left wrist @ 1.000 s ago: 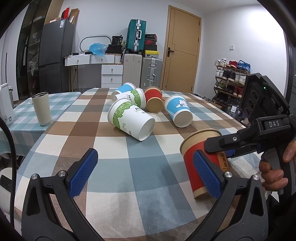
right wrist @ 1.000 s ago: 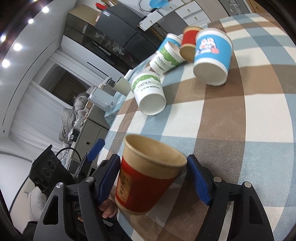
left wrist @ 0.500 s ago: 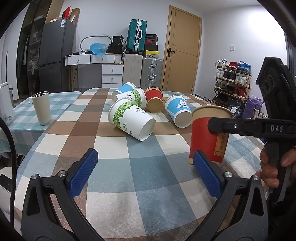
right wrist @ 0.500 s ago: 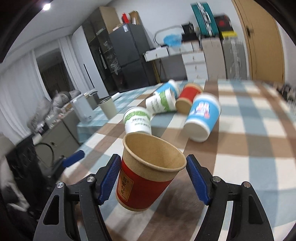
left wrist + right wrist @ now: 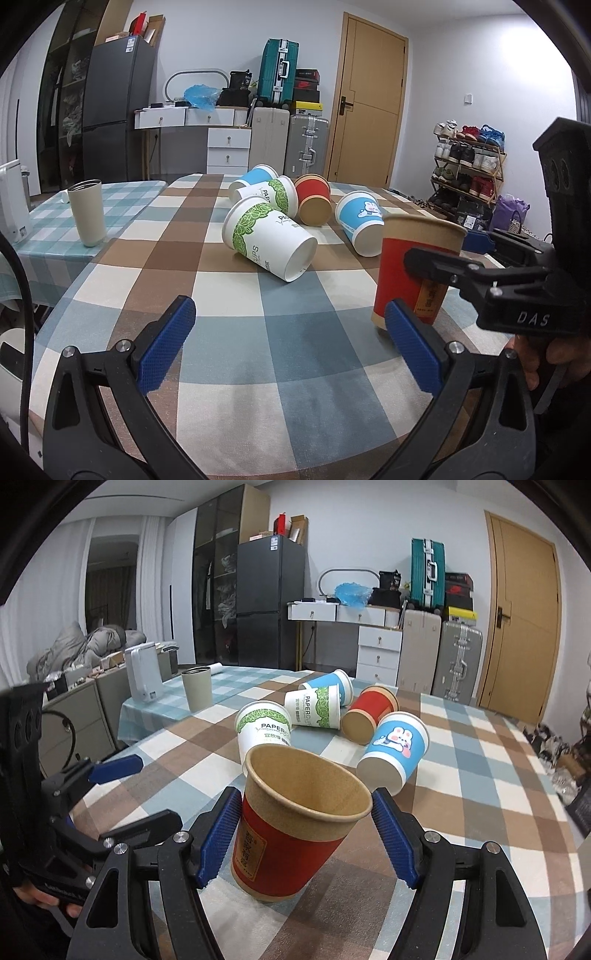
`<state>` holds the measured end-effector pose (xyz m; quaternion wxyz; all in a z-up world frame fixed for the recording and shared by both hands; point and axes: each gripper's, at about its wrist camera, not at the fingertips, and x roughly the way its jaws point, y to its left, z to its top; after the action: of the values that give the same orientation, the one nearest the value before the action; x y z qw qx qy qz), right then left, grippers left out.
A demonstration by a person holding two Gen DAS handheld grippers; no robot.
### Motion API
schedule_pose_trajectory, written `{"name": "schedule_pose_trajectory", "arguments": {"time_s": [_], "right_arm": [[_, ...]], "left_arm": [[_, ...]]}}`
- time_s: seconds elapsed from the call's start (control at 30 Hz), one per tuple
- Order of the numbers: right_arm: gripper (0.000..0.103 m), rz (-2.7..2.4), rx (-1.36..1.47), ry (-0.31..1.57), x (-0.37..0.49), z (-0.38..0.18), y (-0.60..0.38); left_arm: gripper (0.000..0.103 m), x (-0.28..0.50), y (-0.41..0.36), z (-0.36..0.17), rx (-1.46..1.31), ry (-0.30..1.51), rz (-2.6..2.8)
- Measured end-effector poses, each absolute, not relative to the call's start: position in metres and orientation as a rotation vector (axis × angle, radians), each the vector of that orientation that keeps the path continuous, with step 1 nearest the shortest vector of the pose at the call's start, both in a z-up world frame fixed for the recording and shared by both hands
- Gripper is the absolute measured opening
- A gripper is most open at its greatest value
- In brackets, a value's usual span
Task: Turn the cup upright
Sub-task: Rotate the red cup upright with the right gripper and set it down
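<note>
A red and brown paper cup (image 5: pixel 291 830) stands upright, mouth up, on the checked tablecloth (image 5: pixel 461 746), between the fingers of my right gripper (image 5: pixel 306 834). The left pad touches it; the right pad stands apart from its rim. In the left wrist view the same cup (image 5: pixel 410 273) stands at the right with the right gripper's fingers around it. My left gripper (image 5: pixel 291 347) is open and empty above the near table.
Several cups lie on their sides mid-table: a green-leaf cup (image 5: pixel 269 240), a second green one (image 5: pixel 273 194), a red one (image 5: pixel 314 199), a blue bunny cup (image 5: pixel 360 223), another blue one (image 5: pixel 253 177). A beige tumbler (image 5: pixel 88 212) stands at the left.
The right gripper has turned the red cup from tilted to upright and lowered it onto the cloth. Its jaws have widened on the right side. The left gripper has stayed still.
</note>
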<state>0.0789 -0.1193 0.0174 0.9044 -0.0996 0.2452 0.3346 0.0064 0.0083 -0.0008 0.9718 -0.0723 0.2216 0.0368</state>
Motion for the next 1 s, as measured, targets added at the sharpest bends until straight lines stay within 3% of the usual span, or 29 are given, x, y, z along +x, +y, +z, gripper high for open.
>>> {"name": "schedule_pose_trajectory", "arguments": {"time_s": [0.67,0.9,1.0], "right_arm": [[0.076,0.778,-0.263,0.49,0.061,0.007,-0.123],[0.081,0.846,-0.226,0.499,0.058,0.007,-0.128],[0.09,0.866,-0.212,0.488,0.055,0.01,-0.133]], "left_arm": [[0.102,0.008,0.016,-0.001,-0.184,0.437,0.081],[0.102,0.009,0.015,-0.002,-0.19,0.435,0.076],[0.102,0.008,0.015,-0.002,-0.195,0.433,0.071]]}}
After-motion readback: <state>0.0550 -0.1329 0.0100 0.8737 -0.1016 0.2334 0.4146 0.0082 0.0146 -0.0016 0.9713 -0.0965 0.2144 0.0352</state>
